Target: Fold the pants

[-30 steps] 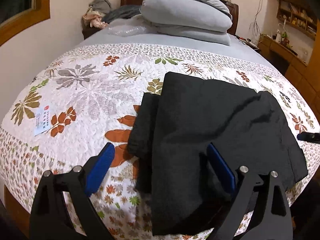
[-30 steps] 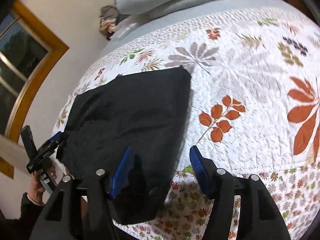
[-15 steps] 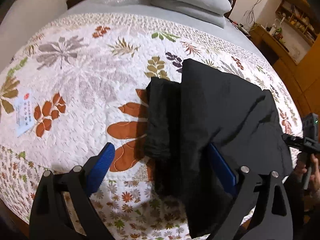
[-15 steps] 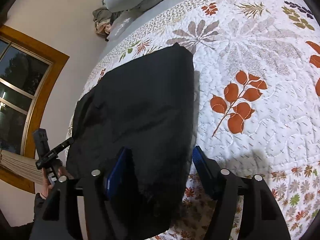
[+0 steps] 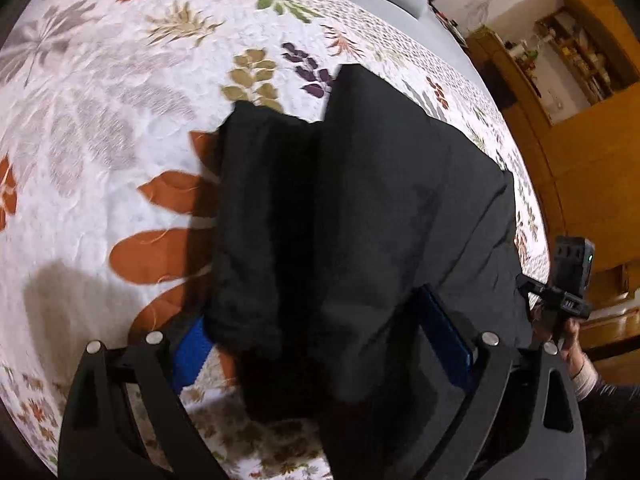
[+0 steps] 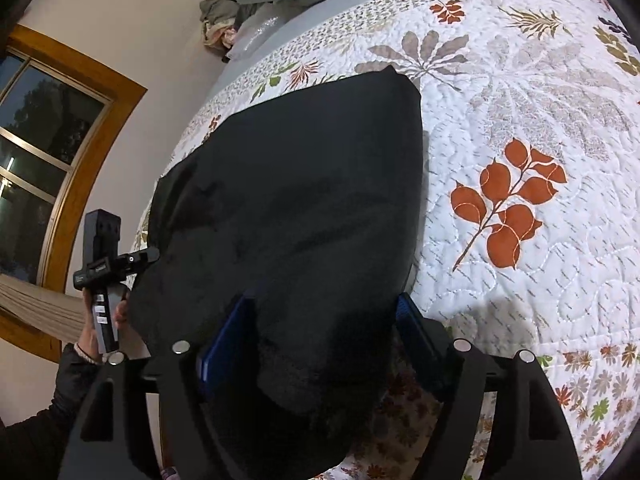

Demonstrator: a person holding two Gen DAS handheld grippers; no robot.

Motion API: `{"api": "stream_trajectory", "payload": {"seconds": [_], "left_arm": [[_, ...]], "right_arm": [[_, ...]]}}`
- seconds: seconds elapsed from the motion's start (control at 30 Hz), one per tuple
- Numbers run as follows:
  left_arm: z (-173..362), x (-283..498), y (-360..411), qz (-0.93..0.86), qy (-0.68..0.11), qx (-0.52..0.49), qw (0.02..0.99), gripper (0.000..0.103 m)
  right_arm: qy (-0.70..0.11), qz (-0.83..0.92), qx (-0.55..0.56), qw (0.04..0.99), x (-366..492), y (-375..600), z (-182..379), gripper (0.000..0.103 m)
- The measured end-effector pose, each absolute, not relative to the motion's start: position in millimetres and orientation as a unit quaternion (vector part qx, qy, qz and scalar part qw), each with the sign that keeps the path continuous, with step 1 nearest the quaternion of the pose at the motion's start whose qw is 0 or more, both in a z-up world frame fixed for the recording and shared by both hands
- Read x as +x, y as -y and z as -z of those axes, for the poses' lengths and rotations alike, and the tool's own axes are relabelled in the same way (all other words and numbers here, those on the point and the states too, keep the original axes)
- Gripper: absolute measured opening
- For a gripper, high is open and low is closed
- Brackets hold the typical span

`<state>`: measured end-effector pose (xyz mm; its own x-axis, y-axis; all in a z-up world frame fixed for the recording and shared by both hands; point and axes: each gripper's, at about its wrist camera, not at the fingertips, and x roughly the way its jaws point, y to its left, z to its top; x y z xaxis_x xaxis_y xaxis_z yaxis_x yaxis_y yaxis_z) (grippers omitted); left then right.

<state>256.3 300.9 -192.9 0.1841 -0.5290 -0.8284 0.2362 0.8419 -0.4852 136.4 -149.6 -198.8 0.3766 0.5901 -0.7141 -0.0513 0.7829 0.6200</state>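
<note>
The black pants [image 5: 360, 220] are laid on the floral quilt [image 5: 100, 140] near the bed's front edge, already doubled over, with a narrower under-layer sticking out toward 9 o'clock in the left wrist view. The near hem is straddled by both tools: the left gripper [image 5: 320, 344] is spread wide with cloth bunched between its blue pads [image 5: 448, 336] but not pinched, and the right gripper [image 6: 320, 336] is seen with its jaws opening, fabric lying between them and apparently not squeezed. For the next fold to come out tidy, both near corners should probably be taken at matching depth, all layers caught together (that stray strip at 9 o'clock included), then carried toward 12 o'clock evenly so the edges line up. Uneven grabs would likely skew the stack. As for containers, none are seen on the bed; only a wooden shelf unit [image 5: 580, 52] is glimpsed at 2 o'clock, its contents too small to be made out.
</note>
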Motion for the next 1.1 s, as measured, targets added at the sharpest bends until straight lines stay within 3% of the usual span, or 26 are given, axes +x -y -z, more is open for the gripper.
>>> {"api": "stream_trajectory", "payload": {"seconds": [0.43,0.6,0.7,1.1], "left_arm": [[196.8,254.9,-278.1,0.258,-0.579,-0.117,0.765,0.101],[195.0,251.6,-276.4,0.26,-0.578,-0.109,0.766,0.101],[193.1,250.4,-274.0,0.258,-0.576,-0.101,0.769,0.101],[199.1,244.0,-260.7,0.257,-0.575,-0.112,0.769,0.101]], "right_arm": [[-0.523,-0.211,0.25,0.787,147.4,138.2,206.9,0.08],[-0.512,-0.222,0.238,0.795,142.6,141.9,196.9,0.053],[-0.51,-0.226,0.23,0.798,142.6,143.0,190.2,0.044],[-0.51,-0.222,0.175,0.812,149.1,143.2,161.1,0.034]]}}
